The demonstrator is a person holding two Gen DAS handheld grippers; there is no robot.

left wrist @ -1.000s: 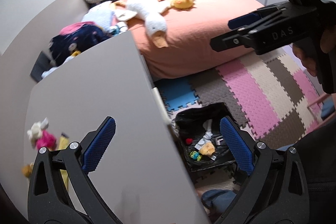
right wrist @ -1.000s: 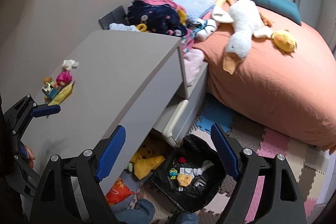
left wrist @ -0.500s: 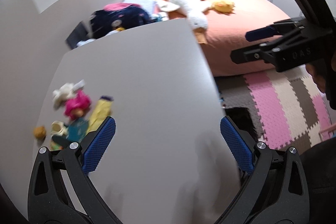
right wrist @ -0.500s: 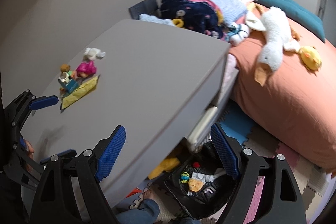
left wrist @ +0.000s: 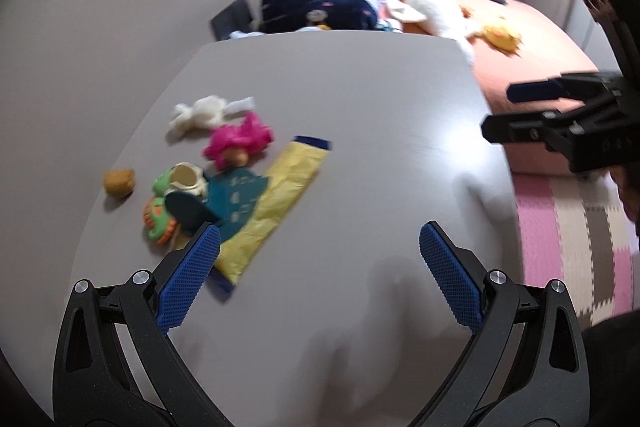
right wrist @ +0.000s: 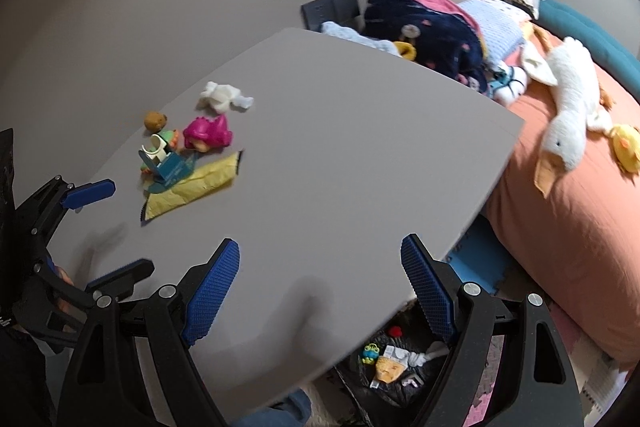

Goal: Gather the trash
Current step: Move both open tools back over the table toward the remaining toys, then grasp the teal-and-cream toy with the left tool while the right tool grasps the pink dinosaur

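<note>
Looks about halfway: the black trash bag [right wrist: 394,373] on the floor under the table [left wrist: 360,155] edge already has scraps in it, but the yellow wrapper [left wrist: 280,203] and a white crumpled tissue [left wrist: 200,113] still lie on the table among small toys [left wrist: 236,143]. Left gripper [left wrist: 320,259] and right gripper [right wrist: 320,283] both have fingers spread wide, holding nothing. A second ago both looked at the bag; now they've swung over to the pile.
</note>
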